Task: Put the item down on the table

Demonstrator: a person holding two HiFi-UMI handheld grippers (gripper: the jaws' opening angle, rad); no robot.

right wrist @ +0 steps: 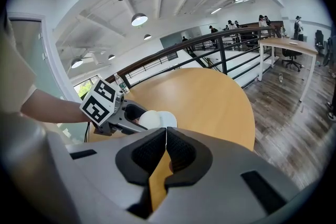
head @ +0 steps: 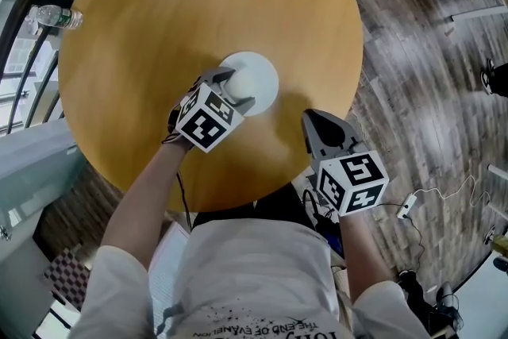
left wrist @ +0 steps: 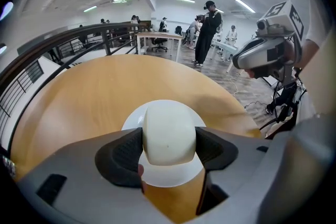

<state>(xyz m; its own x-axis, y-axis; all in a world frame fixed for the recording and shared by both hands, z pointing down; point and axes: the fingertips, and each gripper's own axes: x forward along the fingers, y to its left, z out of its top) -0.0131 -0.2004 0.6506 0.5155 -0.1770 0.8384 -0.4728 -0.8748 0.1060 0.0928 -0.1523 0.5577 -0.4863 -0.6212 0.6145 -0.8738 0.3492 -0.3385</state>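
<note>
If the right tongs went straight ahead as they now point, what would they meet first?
The shut right tongs would probably meet bare table first, passing right of the white plate; depth unclear.

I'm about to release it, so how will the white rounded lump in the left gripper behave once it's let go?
The white lump looks smoothly rounded, so it may roll off the plate. The left gripper leaves no visible dent in it, suggesting it is fairly firm.

Smooth white rounded item — clamped, above wooden table
</note>
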